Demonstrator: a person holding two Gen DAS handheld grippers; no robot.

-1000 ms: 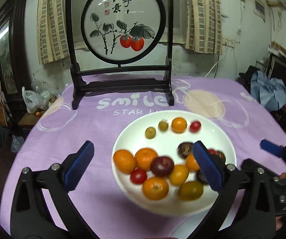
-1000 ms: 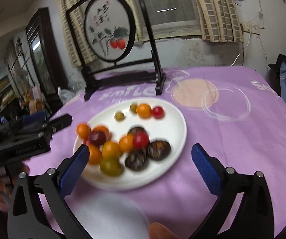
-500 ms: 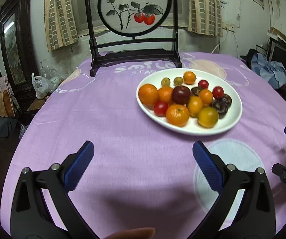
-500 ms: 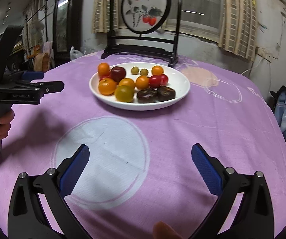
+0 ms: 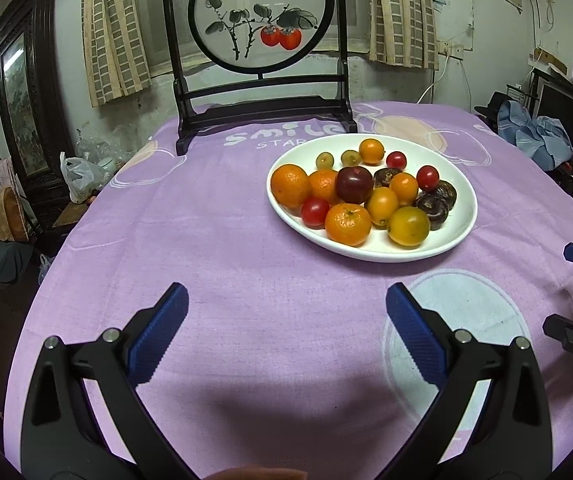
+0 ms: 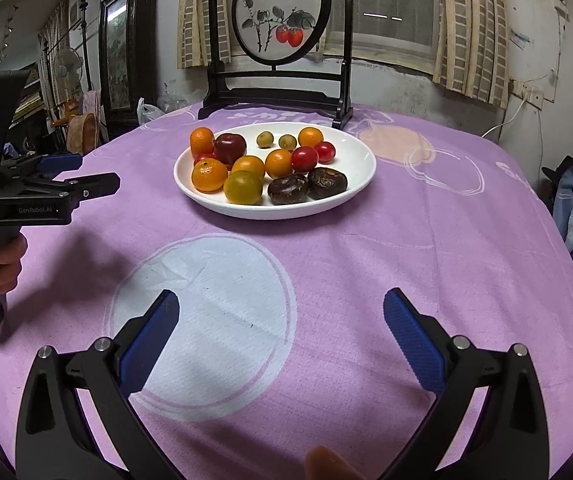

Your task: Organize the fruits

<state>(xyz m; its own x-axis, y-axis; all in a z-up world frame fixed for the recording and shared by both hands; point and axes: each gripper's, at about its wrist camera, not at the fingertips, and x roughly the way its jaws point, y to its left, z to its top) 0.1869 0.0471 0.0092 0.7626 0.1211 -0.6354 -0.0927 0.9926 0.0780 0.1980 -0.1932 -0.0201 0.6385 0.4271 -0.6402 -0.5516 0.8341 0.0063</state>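
A white plate (image 5: 460, 236) (image 6: 360, 176) stands on the purple tablecloth, holding several fruits: oranges (image 5: 347, 224) (image 6: 208, 175), a dark plum (image 5: 354, 185) (image 6: 229, 148), red cherry tomatoes (image 5: 314, 212) (image 6: 304, 159), green grapes (image 5: 324, 160) (image 6: 264, 139) and dark brown fruits (image 5: 432, 206) (image 6: 288, 189). My left gripper (image 5: 286, 330) is open and empty, well short of the plate and to its left. My right gripper (image 6: 280, 330) is open and empty, near the table's front. The left gripper also shows at the left of the right wrist view (image 6: 68, 178).
A dark wooden stand with a round persimmon painting (image 5: 262, 20) (image 6: 280, 16) rises behind the plate. Curtains and a wall lie beyond. A dark cabinet (image 5: 26, 108) and bags stand at the left. Blue clothes (image 5: 538, 136) lie at the right.
Both grippers have pulled back from above the plate towards the table's front. The plate now lies farther ahead in both views. Both stayed open.
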